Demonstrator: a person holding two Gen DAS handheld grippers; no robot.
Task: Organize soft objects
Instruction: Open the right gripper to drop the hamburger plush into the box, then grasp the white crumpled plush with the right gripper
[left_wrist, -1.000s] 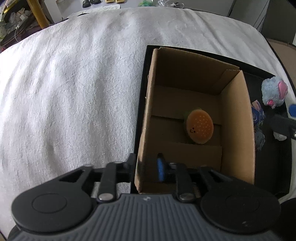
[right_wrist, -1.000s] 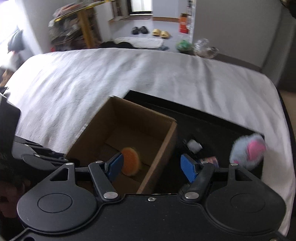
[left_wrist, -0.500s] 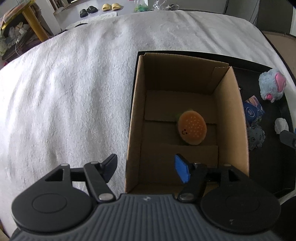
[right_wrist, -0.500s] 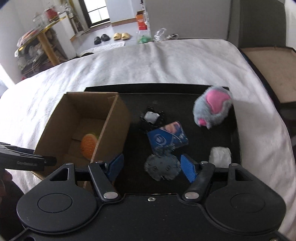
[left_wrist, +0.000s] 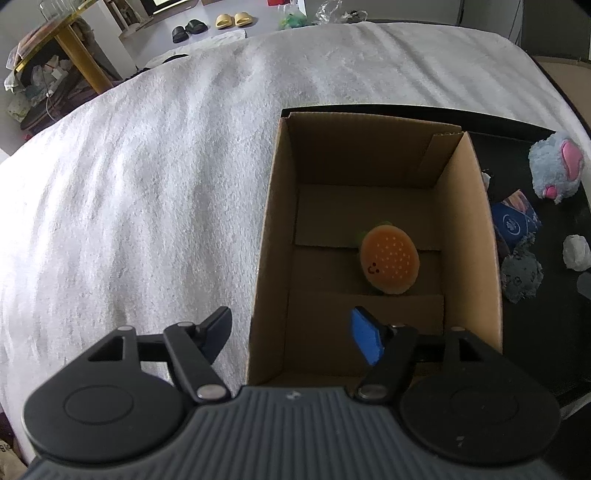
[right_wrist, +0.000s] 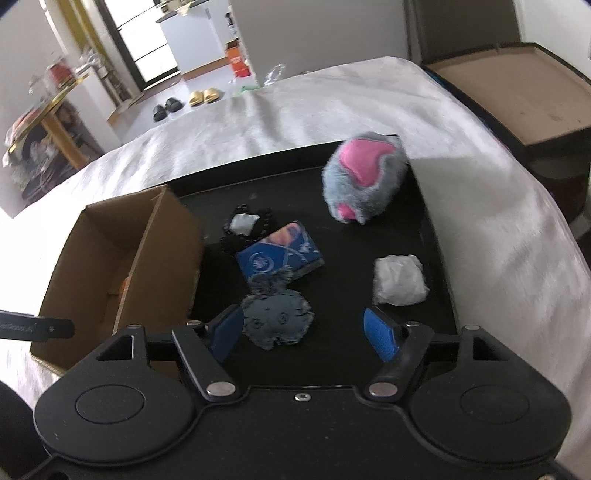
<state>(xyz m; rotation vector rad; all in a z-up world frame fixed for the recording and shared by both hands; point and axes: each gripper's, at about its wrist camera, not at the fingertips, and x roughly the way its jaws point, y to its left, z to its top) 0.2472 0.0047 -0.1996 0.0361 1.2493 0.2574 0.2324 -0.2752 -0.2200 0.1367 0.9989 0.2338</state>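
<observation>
An open cardboard box (left_wrist: 480, 229) holds an orange burger plush (left_wrist: 389, 264). My left gripper (left_wrist: 290, 321) straddles the box's near left wall, one finger outside and one inside; its jaws are opening and the pads touch nothing. On the black tray (right_wrist: 340, 240) lie a grey and pink plush mouse (right_wrist: 364, 181), a blue pack (right_wrist: 280, 254), a dark grey fluffy plush (right_wrist: 277, 321), a white wad (right_wrist: 399, 280) and a black item with a white centre (right_wrist: 243, 223). My right gripper (right_wrist: 303, 321) hovers over the dark grey plush, jaws opening slightly, holding nothing.
Box and tray rest on a white blanket (left_wrist: 147, 184) that covers a bed. A brown-topped case (right_wrist: 517, 85) stands off the bed's right side. Slippers (left_wrist: 231, 20) and a yellow-framed shelf (left_wrist: 70, 48) are on the floor beyond the bed.
My left gripper's jaws have spread wide and it has drawn back slightly from the box. My right gripper has swung from over the box to low over the tray, rolling as it went.
</observation>
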